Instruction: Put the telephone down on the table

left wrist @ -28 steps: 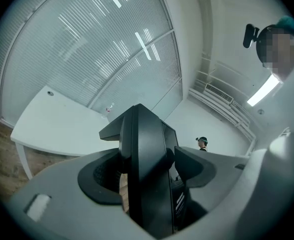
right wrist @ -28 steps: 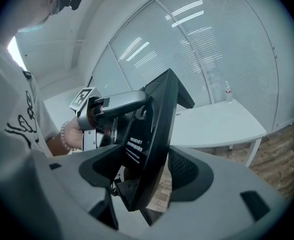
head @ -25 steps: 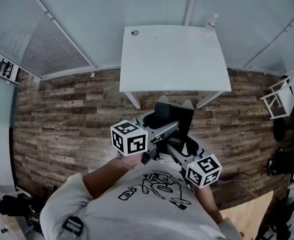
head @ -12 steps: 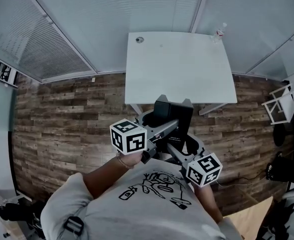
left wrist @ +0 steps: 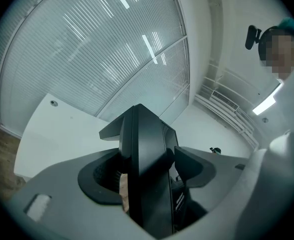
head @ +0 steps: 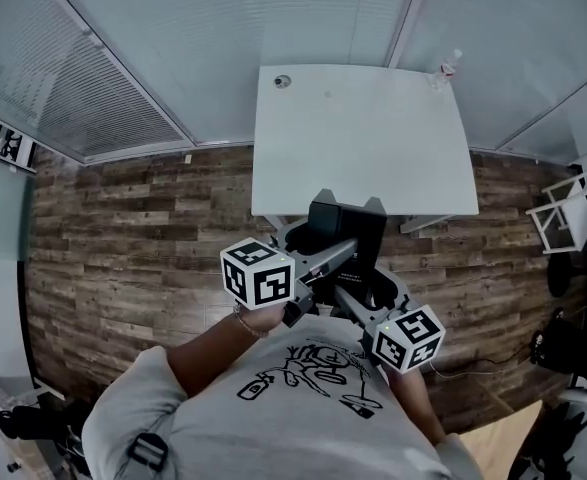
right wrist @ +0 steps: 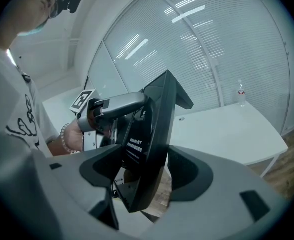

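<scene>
**Head view.** The telephone (head: 347, 230) hangs in the air in front of the person, at the near edge of the white bench (head: 373, 138) and not yet clearly above it. The left tongs (head: 341, 255) and the right tongs (head: 351, 300) both hold it, from two sides. I judge the main danger to be a fall on the wooden floor (head: 143, 228): if one hand goes faster than the other, or one pair of tongs opens too early, the telephone can twist out. Its lower part may also knock the bench edge if it comes in too low. A bottle (head: 451, 62) and a small round thing (head: 281, 81) stand at the far corners, well apart, so the middle of the bench is free.

**Left gripper view.** The jaws stand wide, with the dark body of the telephone upright between them. The grip is on narrow sides, so I think it can pivot easily.

**Right gripper view.** These jaws are also wide around the tilted telephone. The bench lies beyond it, with the bottle far behind.
</scene>
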Available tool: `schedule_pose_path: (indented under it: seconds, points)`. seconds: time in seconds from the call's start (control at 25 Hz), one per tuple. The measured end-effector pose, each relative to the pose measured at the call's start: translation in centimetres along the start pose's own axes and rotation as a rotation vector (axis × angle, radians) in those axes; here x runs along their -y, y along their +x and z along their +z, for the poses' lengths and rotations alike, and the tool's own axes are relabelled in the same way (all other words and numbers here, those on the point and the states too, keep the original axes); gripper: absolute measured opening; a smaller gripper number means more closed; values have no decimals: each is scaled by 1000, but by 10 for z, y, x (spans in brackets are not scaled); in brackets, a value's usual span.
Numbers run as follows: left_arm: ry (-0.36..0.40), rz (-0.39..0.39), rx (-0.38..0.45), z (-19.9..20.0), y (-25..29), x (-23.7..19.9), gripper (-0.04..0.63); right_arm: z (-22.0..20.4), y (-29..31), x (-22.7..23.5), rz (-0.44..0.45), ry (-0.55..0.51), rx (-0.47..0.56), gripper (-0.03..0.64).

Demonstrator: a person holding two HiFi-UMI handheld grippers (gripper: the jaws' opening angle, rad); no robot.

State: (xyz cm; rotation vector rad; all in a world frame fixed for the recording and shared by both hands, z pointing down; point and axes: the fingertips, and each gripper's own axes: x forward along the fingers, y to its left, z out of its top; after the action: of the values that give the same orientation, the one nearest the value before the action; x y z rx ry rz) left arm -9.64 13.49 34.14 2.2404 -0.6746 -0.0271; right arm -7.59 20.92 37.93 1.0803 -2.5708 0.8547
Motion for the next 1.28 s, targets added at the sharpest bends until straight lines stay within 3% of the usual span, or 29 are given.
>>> schedule_pose_path:
  seconds: [1.28]
  points:
    - [-70,188,149,103,219,-57,318,124,17,232,203,-54,-109,277]
